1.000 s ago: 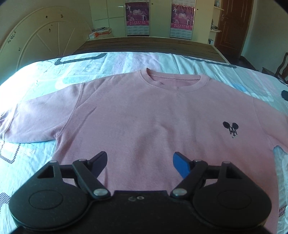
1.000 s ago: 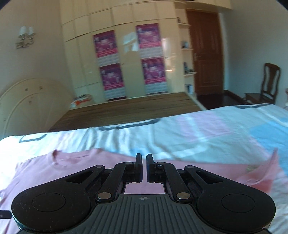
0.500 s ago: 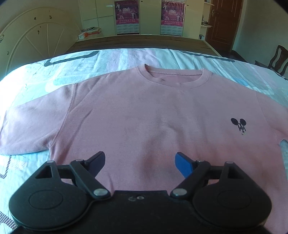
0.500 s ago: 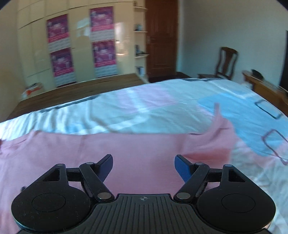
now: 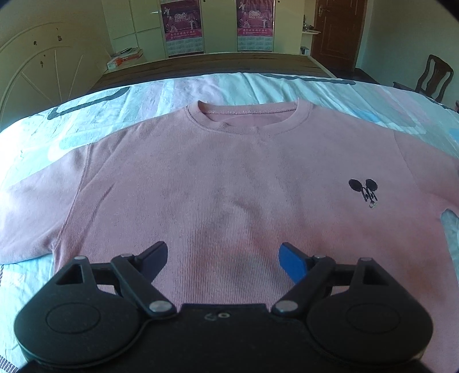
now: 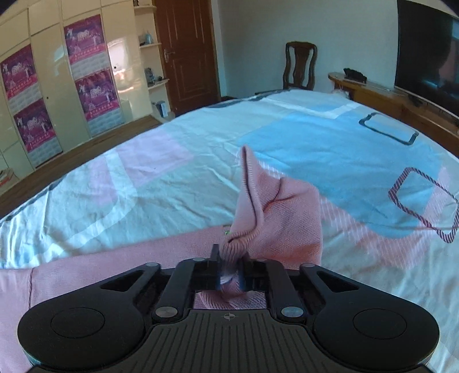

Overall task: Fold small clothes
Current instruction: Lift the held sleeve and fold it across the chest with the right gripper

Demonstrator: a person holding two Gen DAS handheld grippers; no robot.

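Observation:
A pink sweatshirt point(image 5: 229, 178) lies flat, front up, on the bed, collar away from me, with a small black mouse logo point(image 5: 363, 190) on its right chest. My left gripper point(image 5: 222, 255) is open and empty, hovering over the lower middle of the shirt. In the right wrist view my right gripper point(image 6: 229, 266) is shut on the ribbed cuff of the shirt's right sleeve point(image 6: 275, 212), which is bunched and lifted off the sheet.
The bed sheet point(image 6: 172, 172) has blue, pink and white blocks. A wooden footboard point(image 6: 396, 100) and TV point(image 6: 427, 48) stand on the right, a chair point(image 6: 299, 66) and door point(image 6: 186, 51) beyond. Wardrobes with posters point(image 5: 252, 25) line the far wall.
My right gripper swung right, opened, then shut on the sleeve cuff and raised it. My left gripper stayed open and drifted slightly over the shirt.

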